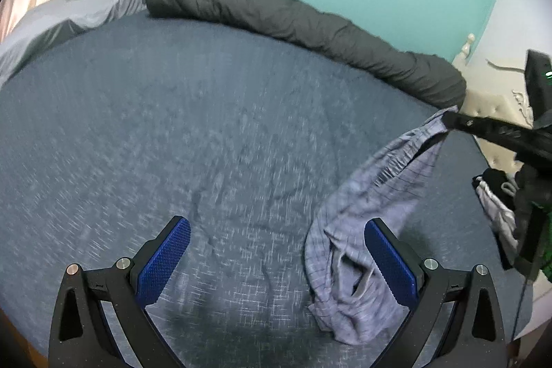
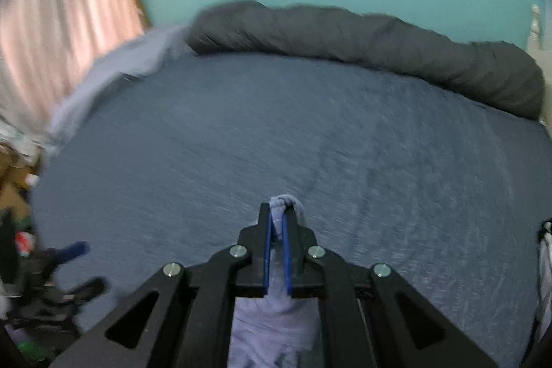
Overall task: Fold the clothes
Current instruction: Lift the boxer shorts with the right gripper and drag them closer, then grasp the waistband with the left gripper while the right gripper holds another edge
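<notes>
A pair of light blue checked shorts [image 1: 365, 230] hangs by its waistband above the dark blue bed sheet [image 1: 172, 126], lower end crumpled on the sheet. My right gripper [image 1: 448, 119] is shut on the waistband at the right of the left wrist view. In the right wrist view my right gripper [image 2: 278, 219] pinches a bunch of the same shorts [image 2: 276, 326] between its blue pads. My left gripper [image 1: 276, 230] stands open over the sheet, its right finger [image 1: 390, 261] in front of the shorts, with nothing between the pads. It also shows blurred as the left gripper [image 2: 76, 268] at the lower left.
A rolled dark grey blanket [image 1: 310, 26] lies along the far side of the bed against a teal wall. A pale blue pillow [image 1: 69, 16] sits at the far left by pink curtains [image 2: 58, 23]. More clothes [image 1: 500, 202] pile at the right bed edge, near a cream headboard [image 1: 493, 112].
</notes>
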Tool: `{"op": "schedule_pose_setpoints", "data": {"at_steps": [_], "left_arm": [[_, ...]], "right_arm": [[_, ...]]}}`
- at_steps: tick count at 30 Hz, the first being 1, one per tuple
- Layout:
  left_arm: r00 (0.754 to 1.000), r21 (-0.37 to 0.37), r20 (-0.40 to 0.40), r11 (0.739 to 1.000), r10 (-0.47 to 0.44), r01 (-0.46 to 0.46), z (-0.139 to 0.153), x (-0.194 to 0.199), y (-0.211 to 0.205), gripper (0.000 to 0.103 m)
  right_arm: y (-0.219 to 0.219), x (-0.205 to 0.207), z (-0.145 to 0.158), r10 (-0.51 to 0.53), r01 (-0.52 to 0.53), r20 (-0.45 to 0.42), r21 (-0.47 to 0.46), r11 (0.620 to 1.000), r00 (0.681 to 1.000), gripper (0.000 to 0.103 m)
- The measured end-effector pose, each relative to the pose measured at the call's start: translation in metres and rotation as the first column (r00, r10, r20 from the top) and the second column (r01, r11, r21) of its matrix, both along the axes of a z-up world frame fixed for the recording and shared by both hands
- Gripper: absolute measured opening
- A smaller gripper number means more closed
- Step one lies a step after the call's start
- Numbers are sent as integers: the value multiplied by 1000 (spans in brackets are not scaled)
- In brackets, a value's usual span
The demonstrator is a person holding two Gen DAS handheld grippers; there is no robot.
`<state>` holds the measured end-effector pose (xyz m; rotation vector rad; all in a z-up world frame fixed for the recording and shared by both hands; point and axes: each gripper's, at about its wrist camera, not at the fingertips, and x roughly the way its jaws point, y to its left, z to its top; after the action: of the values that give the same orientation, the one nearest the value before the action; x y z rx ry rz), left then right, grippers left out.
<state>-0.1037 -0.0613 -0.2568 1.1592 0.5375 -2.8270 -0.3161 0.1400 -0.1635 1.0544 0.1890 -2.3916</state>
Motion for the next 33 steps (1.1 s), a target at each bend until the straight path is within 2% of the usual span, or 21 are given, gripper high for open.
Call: {"op": "schedule_pose_setpoints", "data": {"at_steps": [2, 4, 5, 6, 8, 9, 13, 17, 19, 20, 21, 23, 24, 26, 33], "left_arm": [[1000, 16, 20, 1000, 1, -1, -18, -7, 1, 103], [999, 14, 47, 1000, -7, 6, -34, -12, 4, 103], [998, 9, 55, 1000, -10, 9, -40, -15, 5, 103], [998, 4, 61, 1000, -11, 11, -44, -18, 5, 103], [998, -14, 59, 1000, -8, 9, -49, -22, 7, 103], [998, -21, 57, 1000, -5, 6, -51, -24, 8, 103], [997, -27, 78, 1000, 5, -3, -64, -33, 5, 103], [995, -46, 100, 999, 16, -11, -72, -34, 2, 103], [995, -55, 102, 998, 23, -17, -76, -34, -1, 103], [994, -54, 106, 998, 26, -21, -77, -33, -2, 103], [993, -50, 111, 998, 30, -25, -78, -33, -4, 103], [992, -37, 120, 999, 32, -27, -80, -31, -7, 103], [993, -38, 118, 999, 31, -26, -80, -31, -8, 103], [993, -47, 111, 999, 26, -21, -78, -31, -9, 103], [993, -47, 119, 999, 18, -13, -79, -30, -6, 103]], "right_arm": [[3, -17, -24, -60, 59, 38, 28, 998, 997, 9], [10, -27, -39, -106, 104, 63, 22, 994, 992, 17], [15, -29, -43, -123, 123, 71, 7, 992, 990, 25], [20, -31, -47, -141, 142, 79, -8, 990, 987, 44], [31, -35, -56, -175, 180, 97, -37, 983, 980, 61], [34, -36, -60, -184, 190, 108, -49, 980, 977, 61], [15, -14, -76, -88, 100, 174, -61, 993, 981, 61], [-5, 3, -97, -5, 18, 237, -52, 998, 972, 61], [-16, 6, -114, 17, -13, 266, -17, 1000, 964, 60], [-22, 8, -122, 28, -29, 280, 0, 1000, 959, 56], [-26, 9, -129, 35, -40, 292, 12, 999, 956, 38], [-17, 9, -127, 26, -25, 284, -7, 1000, 958, 14], [-13, 9, -126, 21, -17, 281, -17, 1000, 960, 9], [-5, 9, -123, 12, -2, 274, -37, 999, 962, 4], [35, 11, -107, -36, 65, 237, -116, 991, 971, 2]]}}
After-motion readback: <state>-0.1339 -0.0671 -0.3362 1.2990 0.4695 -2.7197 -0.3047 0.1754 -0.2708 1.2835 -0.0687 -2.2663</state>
